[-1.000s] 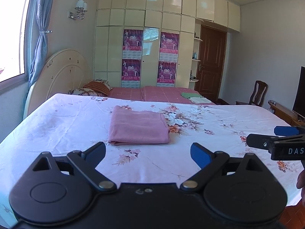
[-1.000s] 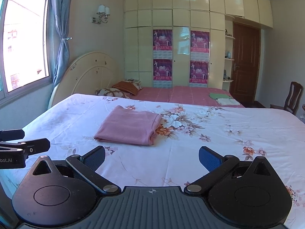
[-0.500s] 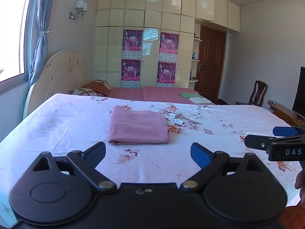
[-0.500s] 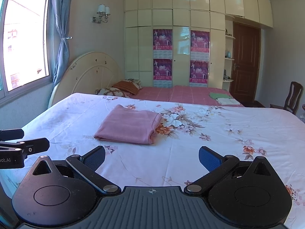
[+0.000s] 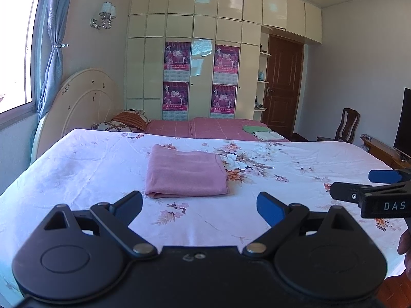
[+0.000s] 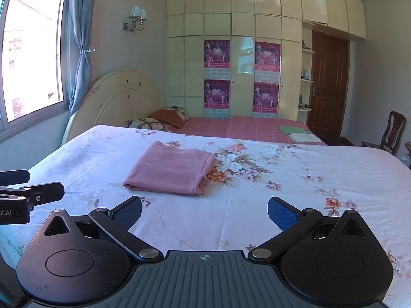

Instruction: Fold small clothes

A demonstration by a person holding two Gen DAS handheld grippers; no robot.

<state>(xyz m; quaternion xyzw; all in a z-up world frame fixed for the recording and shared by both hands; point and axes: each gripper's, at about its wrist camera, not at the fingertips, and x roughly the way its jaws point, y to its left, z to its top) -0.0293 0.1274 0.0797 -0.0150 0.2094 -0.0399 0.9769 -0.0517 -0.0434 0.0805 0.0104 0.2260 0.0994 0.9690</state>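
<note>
A pink garment (image 5: 186, 173) lies folded into a neat rectangle on the floral sheet; it also shows in the right wrist view (image 6: 170, 172). My left gripper (image 5: 199, 206) is open and empty, held back from the garment's near edge. My right gripper (image 6: 204, 211) is open and empty, held back and to the right of the garment. Each gripper shows at the edge of the other's view: the right one (image 5: 370, 190) and the left one (image 6: 30, 187).
The white floral sheet (image 5: 295, 179) covers a wide bed. Behind it lie a red bedspread (image 6: 244, 128), pillows (image 6: 154, 120), and a small green and white pile of cloth (image 6: 298, 133). A wardrobe, a door and a chair (image 6: 390, 133) stand at the back.
Both grippers have shifted very slightly; the pink garment has stayed where it lies. Both stay open.
</note>
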